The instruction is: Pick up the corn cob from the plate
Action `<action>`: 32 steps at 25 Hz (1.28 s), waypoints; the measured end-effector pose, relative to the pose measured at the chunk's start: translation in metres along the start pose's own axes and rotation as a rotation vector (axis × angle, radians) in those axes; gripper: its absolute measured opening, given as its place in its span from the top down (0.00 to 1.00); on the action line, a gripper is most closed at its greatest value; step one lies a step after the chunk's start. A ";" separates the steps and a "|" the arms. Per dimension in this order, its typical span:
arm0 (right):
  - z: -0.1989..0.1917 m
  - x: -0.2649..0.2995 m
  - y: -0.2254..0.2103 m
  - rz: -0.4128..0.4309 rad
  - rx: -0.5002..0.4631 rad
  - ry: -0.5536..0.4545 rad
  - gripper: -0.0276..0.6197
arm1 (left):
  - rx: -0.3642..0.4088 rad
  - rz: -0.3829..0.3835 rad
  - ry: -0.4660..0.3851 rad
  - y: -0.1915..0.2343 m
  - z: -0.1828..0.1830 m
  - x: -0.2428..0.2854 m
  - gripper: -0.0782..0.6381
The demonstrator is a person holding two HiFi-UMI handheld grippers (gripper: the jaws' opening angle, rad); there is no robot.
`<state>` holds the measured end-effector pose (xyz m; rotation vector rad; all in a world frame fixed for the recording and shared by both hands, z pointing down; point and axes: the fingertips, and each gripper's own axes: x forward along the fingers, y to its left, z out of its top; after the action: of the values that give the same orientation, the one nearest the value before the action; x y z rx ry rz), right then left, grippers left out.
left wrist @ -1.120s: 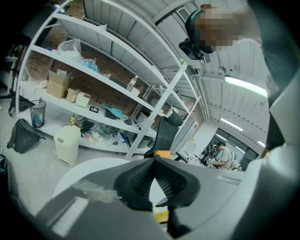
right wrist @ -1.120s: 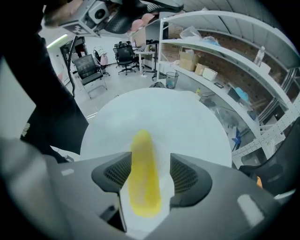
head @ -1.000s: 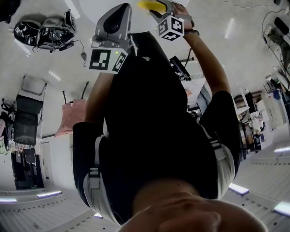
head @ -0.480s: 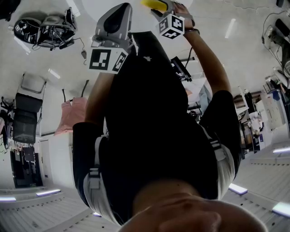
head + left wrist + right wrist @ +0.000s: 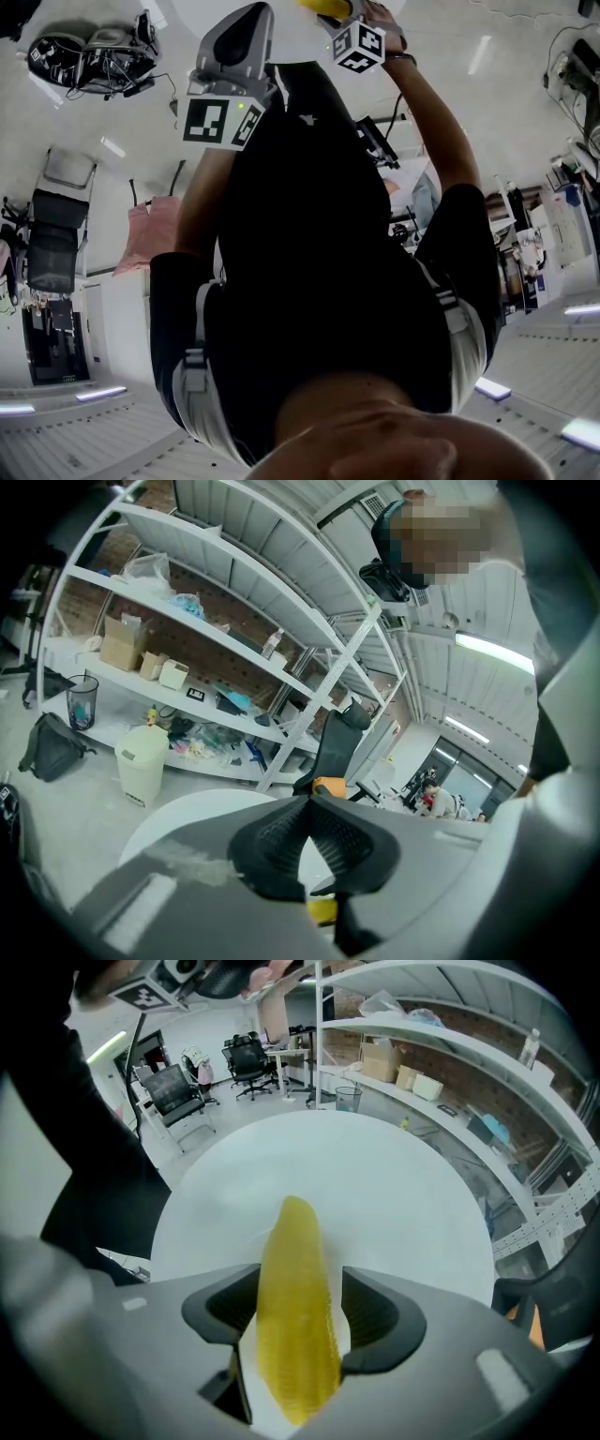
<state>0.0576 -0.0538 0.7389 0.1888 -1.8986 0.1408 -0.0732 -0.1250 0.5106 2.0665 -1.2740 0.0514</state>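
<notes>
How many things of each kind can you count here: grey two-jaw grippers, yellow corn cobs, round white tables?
Grey two-jaw grippers: 2 (left gripper, shut and empty; right gripper, shut on the cob)
Yellow corn cob: 1
Round white table: 1
Total: 4

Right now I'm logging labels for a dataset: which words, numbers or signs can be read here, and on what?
None can be read.
Left cube and right cube: only black-and-white square markers, no letters.
Boxes: too small to read.
Corn: no print.
</notes>
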 end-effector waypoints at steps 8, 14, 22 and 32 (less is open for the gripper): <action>-0.002 0.007 -0.002 0.012 0.003 0.020 0.52 | -0.006 -0.004 0.008 0.004 -0.004 -0.001 0.89; -0.002 0.007 -0.002 0.058 0.025 0.008 0.52 | -0.003 -0.008 0.019 0.003 -0.009 -0.002 0.89; 0.003 0.007 -0.002 0.050 0.044 -0.021 0.52 | 0.007 -0.012 0.019 0.000 -0.012 -0.004 0.89; 0.004 0.008 0.000 0.047 0.052 -0.018 0.58 | 0.010 -0.016 0.015 0.001 -0.011 -0.008 0.89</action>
<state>0.0509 -0.0550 0.7449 0.1819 -1.9192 0.2211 -0.0750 -0.1130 0.5163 2.0814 -1.2505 0.0660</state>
